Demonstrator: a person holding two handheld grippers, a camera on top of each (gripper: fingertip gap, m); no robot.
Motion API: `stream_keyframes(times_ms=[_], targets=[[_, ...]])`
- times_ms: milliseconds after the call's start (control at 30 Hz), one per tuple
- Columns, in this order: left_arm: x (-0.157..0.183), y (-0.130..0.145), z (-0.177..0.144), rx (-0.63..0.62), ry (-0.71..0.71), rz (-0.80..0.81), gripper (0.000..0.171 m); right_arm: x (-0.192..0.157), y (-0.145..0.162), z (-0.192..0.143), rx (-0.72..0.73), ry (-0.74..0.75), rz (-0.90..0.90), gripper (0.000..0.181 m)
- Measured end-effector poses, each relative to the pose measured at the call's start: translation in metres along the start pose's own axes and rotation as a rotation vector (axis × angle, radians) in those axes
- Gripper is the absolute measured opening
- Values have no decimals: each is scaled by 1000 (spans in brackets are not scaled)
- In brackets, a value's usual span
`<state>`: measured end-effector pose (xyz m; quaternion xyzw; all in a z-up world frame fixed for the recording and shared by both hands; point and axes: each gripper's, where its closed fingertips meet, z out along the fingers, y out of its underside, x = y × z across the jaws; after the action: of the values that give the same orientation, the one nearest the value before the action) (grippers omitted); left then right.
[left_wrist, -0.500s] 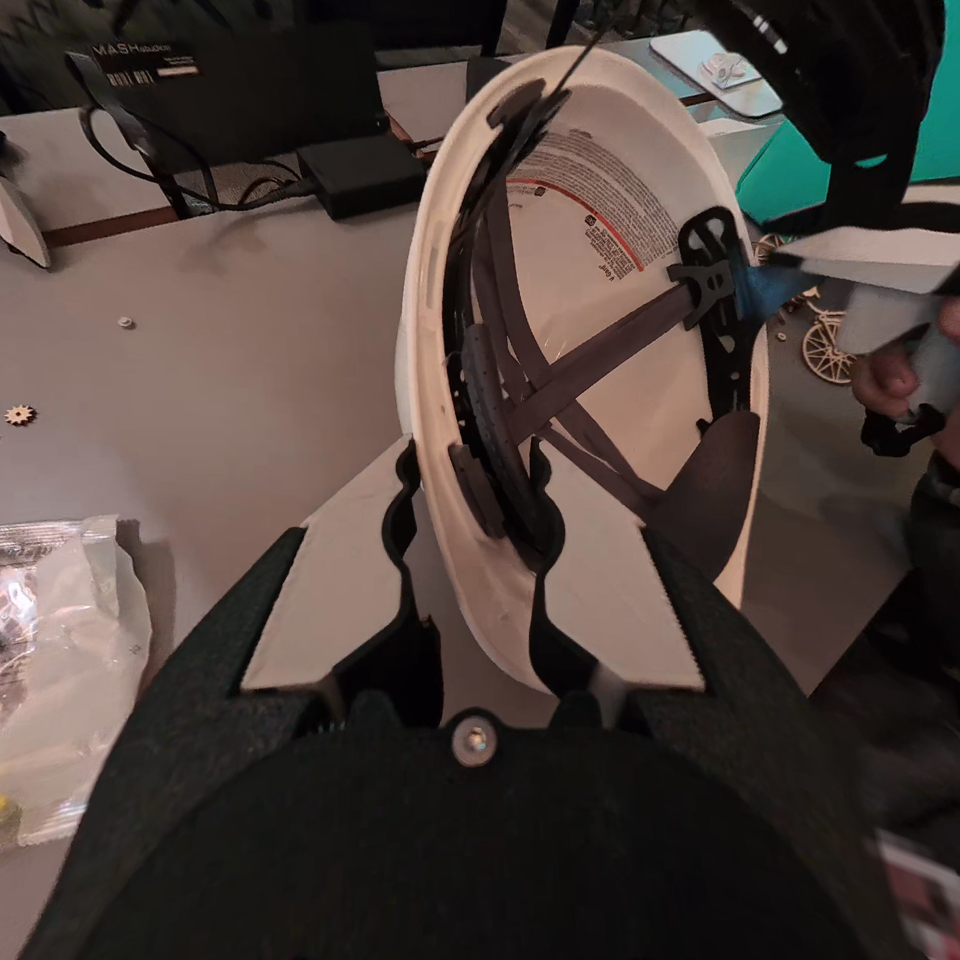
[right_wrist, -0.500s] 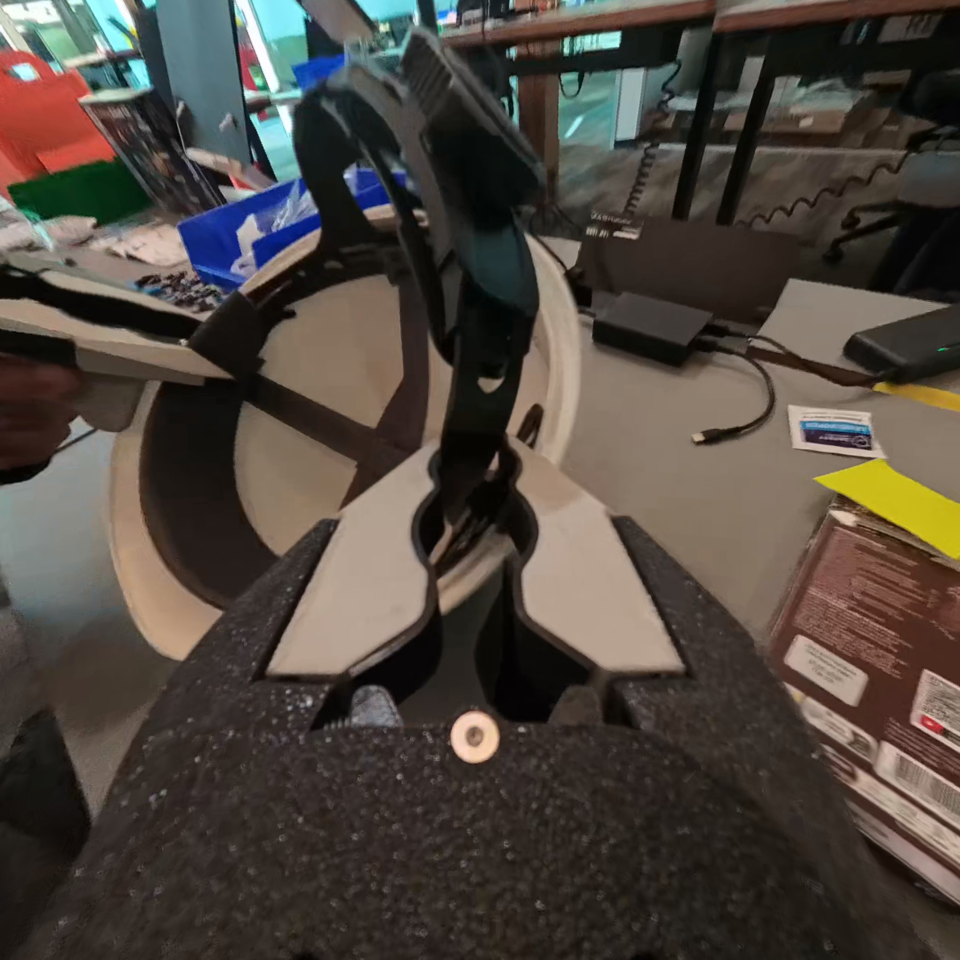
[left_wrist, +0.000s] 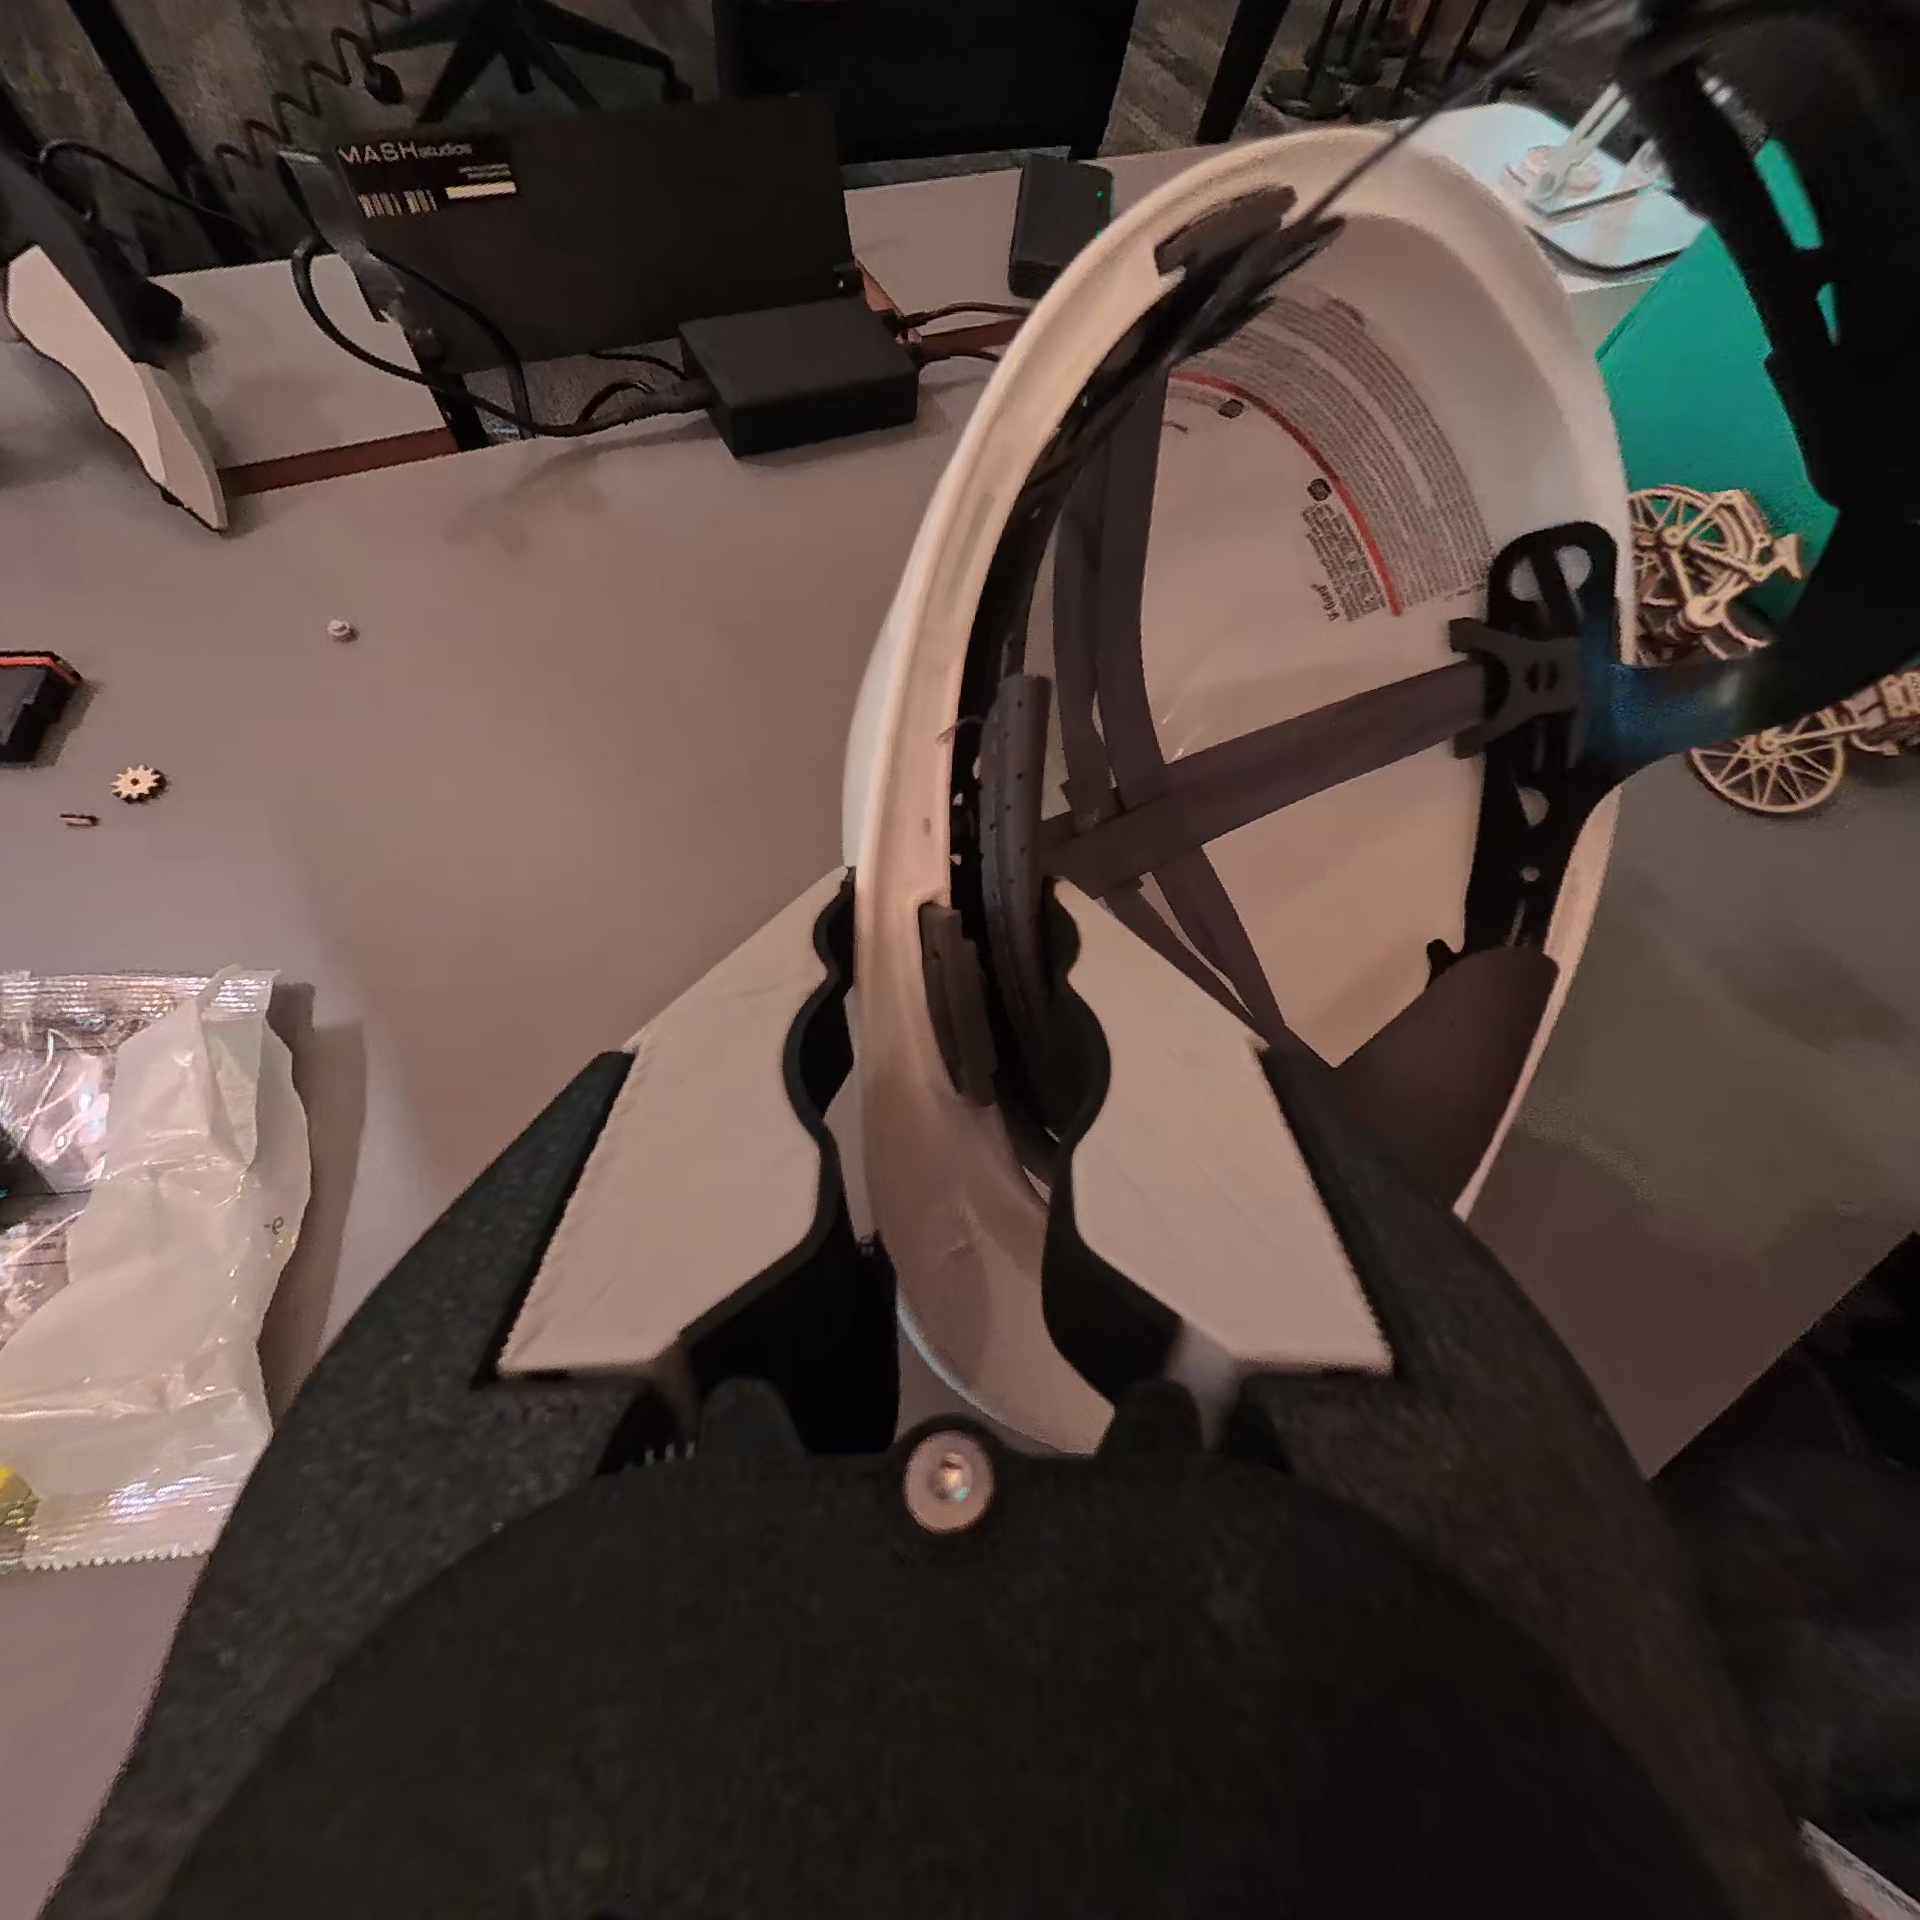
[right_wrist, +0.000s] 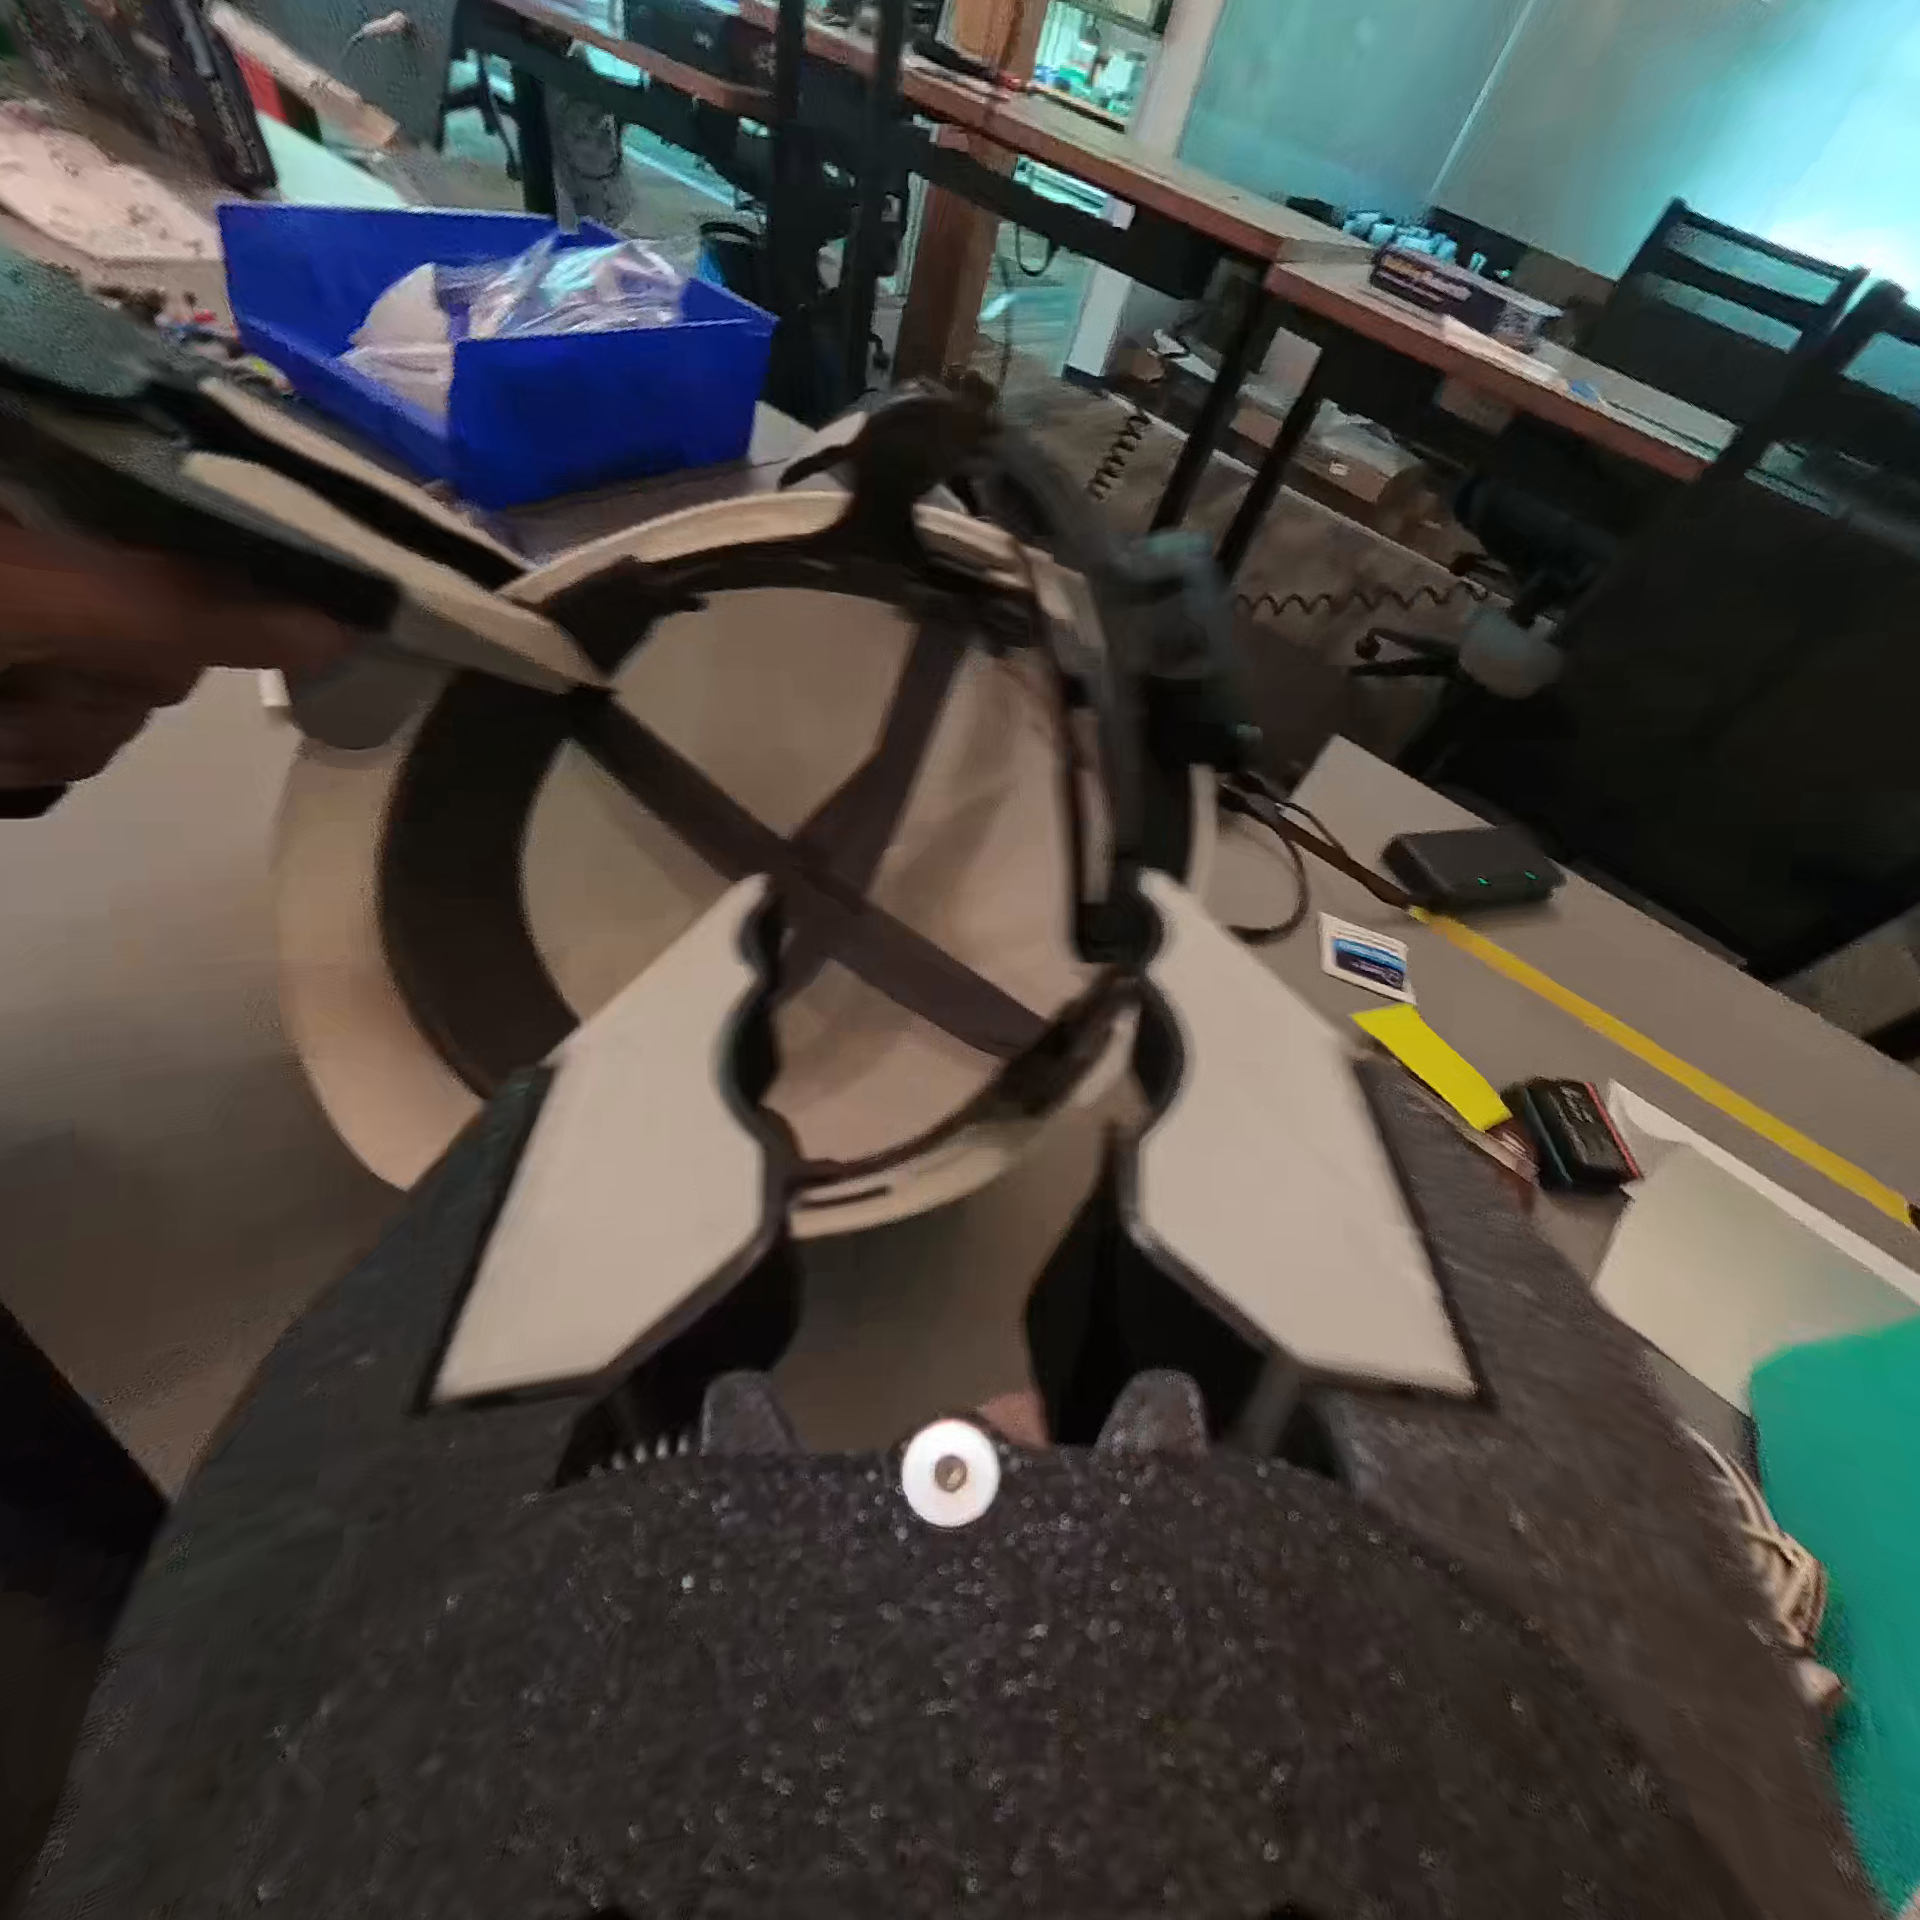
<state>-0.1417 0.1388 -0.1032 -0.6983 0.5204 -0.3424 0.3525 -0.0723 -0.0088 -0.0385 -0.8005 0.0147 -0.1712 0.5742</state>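
Observation:
A white hard hat (left_wrist: 1351, 935) is held on its side above the grey table, its inside facing me. My left gripper (left_wrist: 951, 935) is shut on its rim and inner sweatband. Dark straps (left_wrist: 1247, 769) cross inside the shell. The black rear headband (left_wrist: 1766, 260) sticks up out of the shell at the upper right. In the right wrist view the hard hat (right_wrist: 343, 935) fills the middle. My right gripper (right_wrist: 956, 904) is open over the near rim, its right fingertip next to the headband (right_wrist: 1091, 727). The left gripper (right_wrist: 468, 623) grips the far-left rim there.
A black power adapter (left_wrist: 800, 379), a black box (left_wrist: 623, 229) and cables lie at the back. A plastic bag (left_wrist: 135, 1195) is at the left, wooden gear models (left_wrist: 1714, 582) behind the hat. A blue bin (right_wrist: 499, 343), a power bank (right_wrist: 1475, 873) and yellow tape (right_wrist: 1662, 1070) are nearby. The black power adapter (left_wrist: 800, 379) is closer to my left gripper, around 35 centimeters from its tips; the right tips are 40 centimeters off.
My right gripper has opened and let go of the black headband, and now looks into the hat from above. My left gripper keeps its hold on the rim.

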Motion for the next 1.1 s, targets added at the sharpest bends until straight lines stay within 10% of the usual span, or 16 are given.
stream_keyframes(times_ms=[167,267,467,1000,1100], targets=[[-1,1,-1,14,-25,-30,31,-28,-32,11,125,288,-241,52],[3,3,-3,32,-48,-4,31,-74,-30,22,130,100,-189,48],[1,11,-9,57,-37,-28,31,-58,30,101,-110,-102,57,66],[4,17,-17,101,-64,-21,31,-54,60,161,-408,76,-138,46],[4,18,-18,104,-72,-15,31,-64,59,166,-406,-47,-74,18]])
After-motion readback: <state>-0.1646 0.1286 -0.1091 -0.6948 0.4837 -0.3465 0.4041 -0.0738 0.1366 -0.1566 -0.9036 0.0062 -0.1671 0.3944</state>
